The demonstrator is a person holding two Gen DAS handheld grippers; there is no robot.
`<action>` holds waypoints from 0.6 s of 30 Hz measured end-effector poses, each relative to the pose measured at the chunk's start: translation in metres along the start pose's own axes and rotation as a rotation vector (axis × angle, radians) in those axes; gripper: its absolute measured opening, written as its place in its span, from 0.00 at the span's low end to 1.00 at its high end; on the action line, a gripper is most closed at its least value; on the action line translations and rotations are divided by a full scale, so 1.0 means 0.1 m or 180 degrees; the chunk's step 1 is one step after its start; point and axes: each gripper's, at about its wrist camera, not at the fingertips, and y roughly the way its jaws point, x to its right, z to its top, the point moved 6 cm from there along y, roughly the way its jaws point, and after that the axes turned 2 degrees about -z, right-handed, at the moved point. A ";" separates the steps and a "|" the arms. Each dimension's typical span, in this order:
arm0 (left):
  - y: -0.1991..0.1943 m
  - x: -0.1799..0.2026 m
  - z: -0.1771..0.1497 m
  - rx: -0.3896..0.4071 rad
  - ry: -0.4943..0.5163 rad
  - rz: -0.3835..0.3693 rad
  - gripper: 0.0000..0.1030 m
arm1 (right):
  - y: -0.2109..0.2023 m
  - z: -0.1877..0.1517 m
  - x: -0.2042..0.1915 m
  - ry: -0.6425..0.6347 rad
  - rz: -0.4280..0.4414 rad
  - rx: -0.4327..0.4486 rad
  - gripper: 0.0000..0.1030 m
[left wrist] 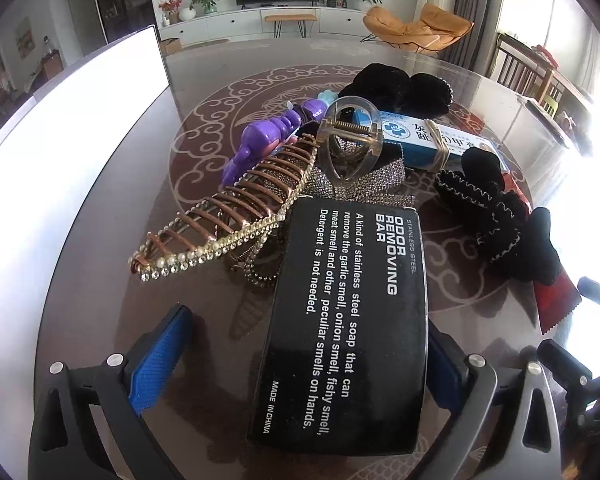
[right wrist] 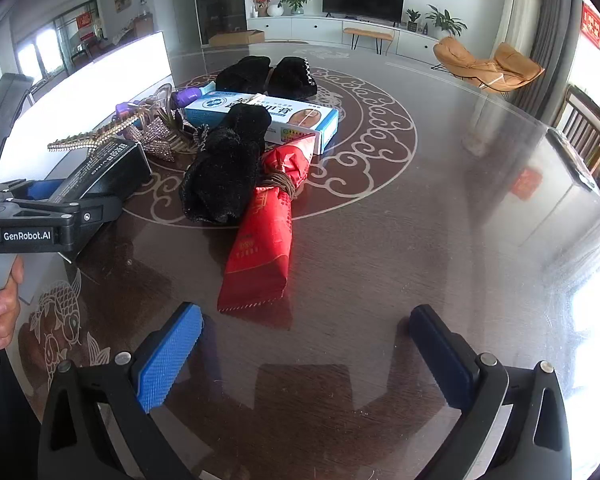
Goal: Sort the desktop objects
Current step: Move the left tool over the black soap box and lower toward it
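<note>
A black box (left wrist: 348, 320) printed "Odor Removing Bar" lies between the fingers of my left gripper (left wrist: 304, 360), which is open around it; the right pad touches its side, the left blue pad (left wrist: 160, 360) stands apart. In the right wrist view the box (right wrist: 100, 172) and left gripper (right wrist: 60, 204) show at left. My right gripper (right wrist: 304, 356) is open and empty above the table, just short of a red packet (right wrist: 264, 236). Beyond lie a gold rhinestone hair clip (left wrist: 220, 220), a clear claw clip (left wrist: 348, 140), a purple clip (left wrist: 260, 140), a blue-white box (left wrist: 428, 140) and black fabric items (left wrist: 496, 208).
A white board or bin wall (left wrist: 72, 120) stands along the table's left side. The round dark glass table (right wrist: 420, 240) has a pale cloud pattern. More black fabric (right wrist: 268, 74) lies at the far side. Chairs stand beyond the right edge.
</note>
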 end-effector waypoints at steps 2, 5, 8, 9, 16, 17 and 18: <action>-0.01 -0.02 -0.01 0.0026 -0.0003 -0.0001 1.00 | 0.00 0.00 0.00 0.0000 0.0000 0.0000 1.00; -0.02 0.02 -0.05 0.0081 0.0001 0.0000 1.00 | 0.00 0.00 0.00 0.0000 0.0000 0.0000 1.00; -0.01 0.03 -0.03 0.0104 0.0004 0.0003 1.00 | 0.00 0.00 0.00 0.0001 -0.0001 0.0001 1.00; -0.02 0.03 -0.04 0.0105 0.0005 0.0003 1.00 | 0.01 0.00 0.00 0.0001 -0.0005 0.0001 1.00; -0.03 0.00 -0.05 0.0124 -0.0025 0.0015 1.00 | 0.01 0.00 0.00 0.0000 -0.0005 0.0002 1.00; -0.03 -0.03 -0.05 0.0127 -0.0055 0.0034 1.00 | 0.01 0.00 0.01 0.0001 -0.0004 0.0003 1.00; -0.05 -0.06 -0.07 0.0128 -0.0092 0.0058 1.00 | 0.01 0.00 0.00 0.0001 -0.0004 0.0002 1.00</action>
